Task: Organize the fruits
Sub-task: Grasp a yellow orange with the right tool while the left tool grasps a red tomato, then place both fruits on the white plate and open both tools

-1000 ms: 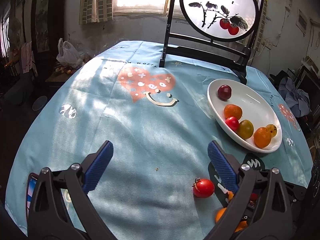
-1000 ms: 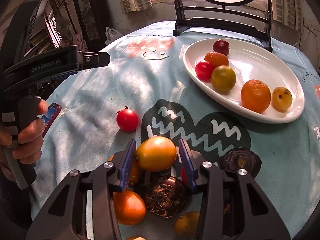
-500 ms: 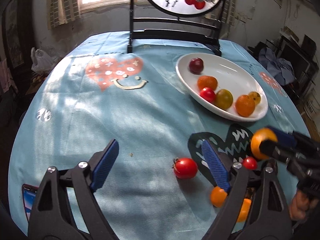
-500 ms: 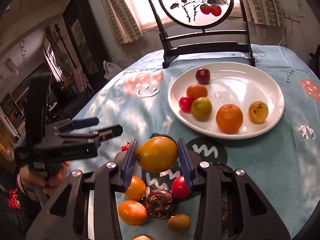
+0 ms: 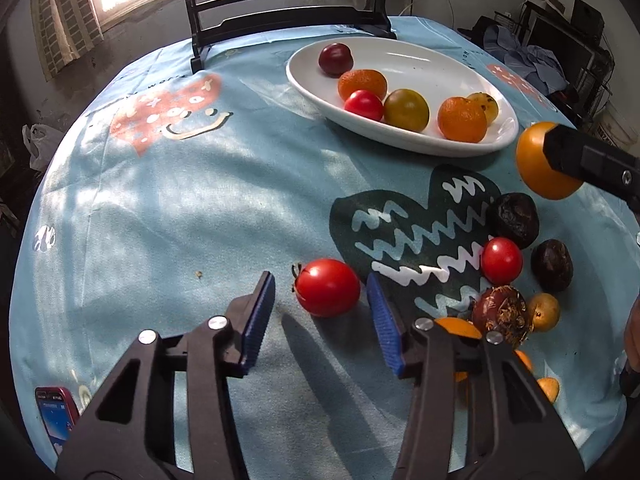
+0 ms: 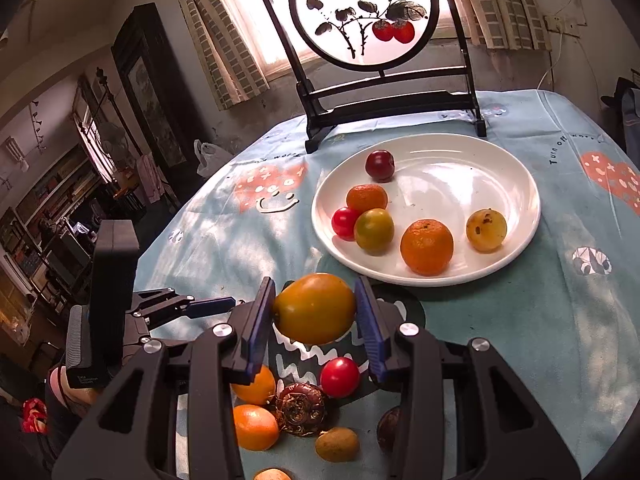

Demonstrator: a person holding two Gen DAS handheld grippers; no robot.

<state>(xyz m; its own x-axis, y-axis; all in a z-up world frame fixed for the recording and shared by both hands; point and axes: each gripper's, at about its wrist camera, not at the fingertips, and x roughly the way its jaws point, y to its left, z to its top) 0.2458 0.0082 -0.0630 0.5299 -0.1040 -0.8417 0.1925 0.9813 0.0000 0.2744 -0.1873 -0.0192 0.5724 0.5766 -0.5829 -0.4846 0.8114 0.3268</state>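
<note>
The left gripper [image 5: 320, 314] points steeply down at the light blue printed tablecloth [image 5: 168, 208], and its blue ribbed jaws are closing around a round, glossy red tomato with a dark stem stub [image 5: 327, 287]. The tomato sits between the pads near their tips, a little nearer the right-hand pad, with a sliver of cloth showing on each side, so nothing is gripped yet. Its stem points toward the left-hand pad, roughly along the closing line.

The right gripper [image 6: 315, 320] has its pads pressed on an oval orange-yellow fruit [image 6: 315, 309], long axis running pad to pad, lifted clear of the loose fruit below. Ahead of those jaws and well apart lies the wide white ceramic plate [image 6: 516, 236], six fruits in it, its near half bare. The right hand looks closer to delivery.
</note>
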